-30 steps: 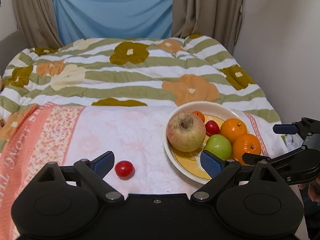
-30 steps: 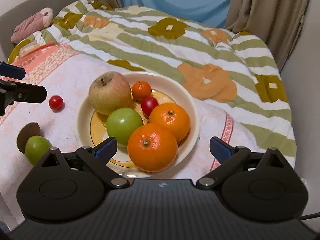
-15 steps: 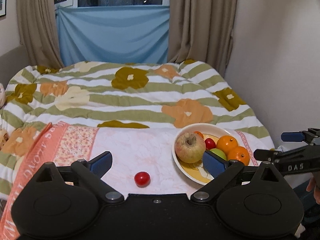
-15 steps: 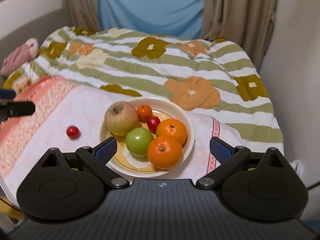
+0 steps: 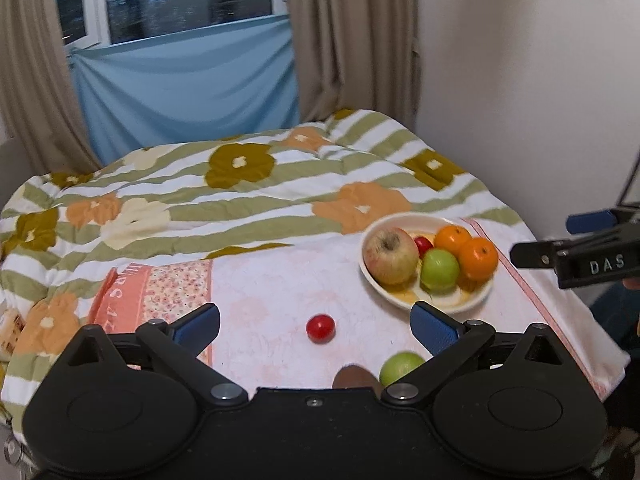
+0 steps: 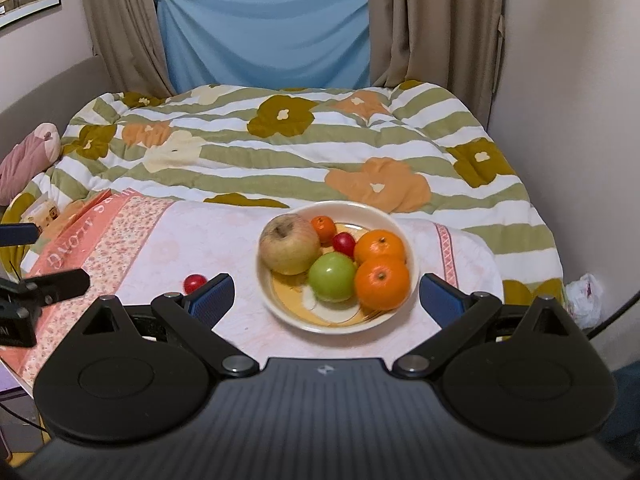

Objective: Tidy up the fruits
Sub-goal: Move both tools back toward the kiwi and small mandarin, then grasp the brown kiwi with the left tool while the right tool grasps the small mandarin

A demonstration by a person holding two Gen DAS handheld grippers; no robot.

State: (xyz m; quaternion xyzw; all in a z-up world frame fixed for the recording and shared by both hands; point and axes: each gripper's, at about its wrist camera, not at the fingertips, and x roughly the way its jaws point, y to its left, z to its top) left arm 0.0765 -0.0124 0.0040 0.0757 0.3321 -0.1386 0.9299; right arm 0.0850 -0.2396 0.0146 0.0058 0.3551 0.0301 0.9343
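A cream bowl [image 6: 412, 252] on the pink-white cloth holds a large apple [image 6: 289, 245], a green apple [image 6: 332, 277], two oranges [image 6: 382, 282], a small tangerine [image 6: 323, 227] and a small red fruit [image 6: 344, 243]. The bowl also shows in the left wrist view [image 5: 370, 276]. A loose red cherry tomato [image 5: 320, 328] lies on the cloth left of the bowl. A green lime [image 5: 400, 366] and a brown kiwi [image 5: 354, 376] lie near the cloth's front edge. My left gripper [image 5: 316, 326] is open and empty above the tomato. My right gripper [image 6: 326, 294] is open and empty before the bowl.
The cloth [image 5: 260, 280] lies on a striped floral quilt [image 6: 280, 152] covering the bed. A wall [image 6: 580, 120] stands right, curtains and a blue sheet [image 6: 264, 36] behind. A pink item [image 6: 24, 160] lies far left, a white bag [image 6: 584, 292] at the right bedside.
Both grippers have pulled back and up from the bed, so the fruit looks smaller. The lime and kiwi have come into the left wrist view. No fruit has moved.
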